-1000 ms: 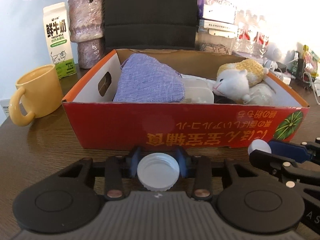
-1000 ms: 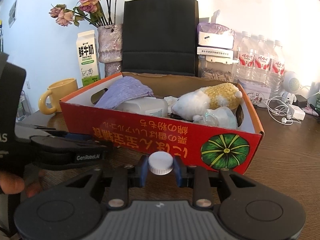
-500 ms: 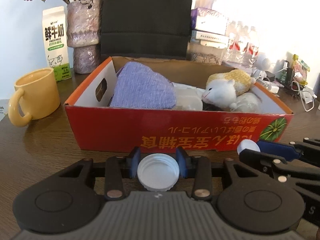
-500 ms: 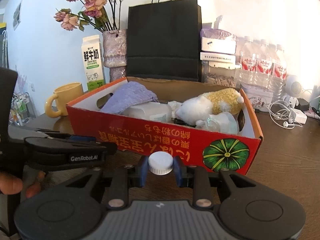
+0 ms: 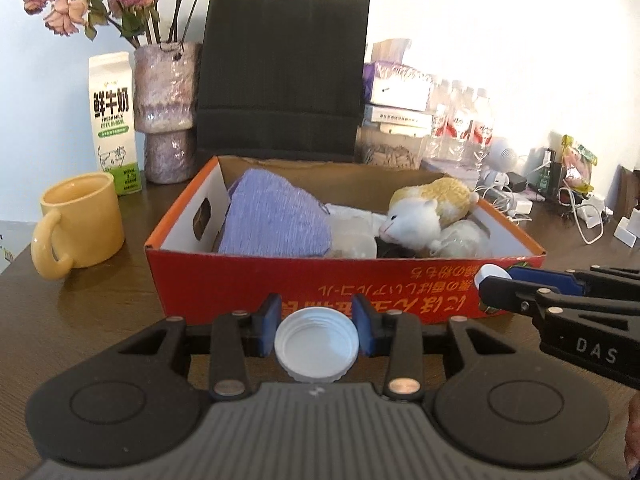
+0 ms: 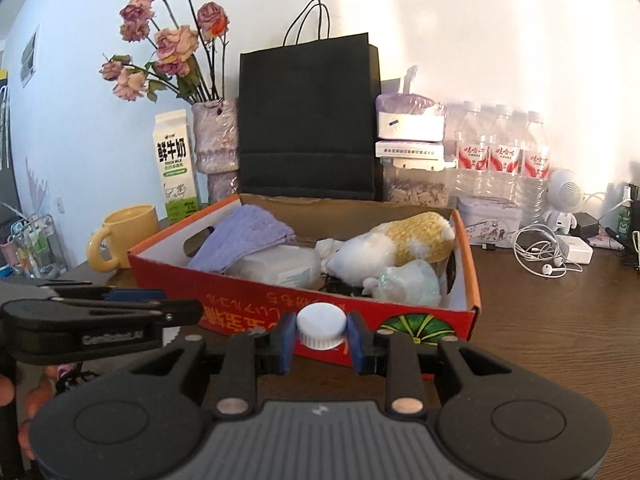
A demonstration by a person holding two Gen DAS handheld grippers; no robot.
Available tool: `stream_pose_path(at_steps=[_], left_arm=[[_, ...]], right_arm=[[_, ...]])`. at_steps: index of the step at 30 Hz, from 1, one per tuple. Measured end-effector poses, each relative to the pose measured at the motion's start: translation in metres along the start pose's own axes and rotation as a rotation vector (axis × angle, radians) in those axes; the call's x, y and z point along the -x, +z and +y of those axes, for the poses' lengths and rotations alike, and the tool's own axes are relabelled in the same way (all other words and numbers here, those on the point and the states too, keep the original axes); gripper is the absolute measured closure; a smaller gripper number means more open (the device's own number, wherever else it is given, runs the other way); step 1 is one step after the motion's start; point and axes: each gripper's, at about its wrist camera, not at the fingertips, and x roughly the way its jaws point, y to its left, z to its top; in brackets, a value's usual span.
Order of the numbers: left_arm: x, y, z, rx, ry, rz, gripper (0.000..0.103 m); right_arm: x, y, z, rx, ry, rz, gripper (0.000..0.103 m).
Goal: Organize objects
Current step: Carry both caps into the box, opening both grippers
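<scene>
Pinching a wide white lid (image 5: 316,343), hollow side facing the camera, the left gripper (image 5: 316,326) hovers just before the red cardboard box (image 5: 248,280) on the brown surface (image 5: 80,312). Beside it, the right gripper (image 6: 321,336) is clamped on a smaller white cap (image 6: 321,326), which looks ribbed, near the same wall. Inside the box lie a purple cloth (image 5: 276,220) and a plush toy (image 5: 428,212).

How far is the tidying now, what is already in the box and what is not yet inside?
Done: the red box already holds a purple cloth, a plush toy and a plastic container. In hand: the left gripper grips a wide white cap, the right gripper a smaller white cap, both in front of the box. Left: putting both caps in.
</scene>
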Motion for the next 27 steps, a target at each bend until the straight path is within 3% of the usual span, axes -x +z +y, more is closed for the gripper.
stream_pose_path(at_steps=[11,27], left_arm=[[0.01,0.002,-0.002,-0.001,-0.019,-0.037,0.064],[0.047,0.011,-0.014,-0.026,-0.061,-0.178,0.064]], right_arm=[[0.001,0.001,0.001,0.002,0.0,-0.01,0.077],[0.005,0.003,0.004,0.01,0.004,-0.026,0.077]])
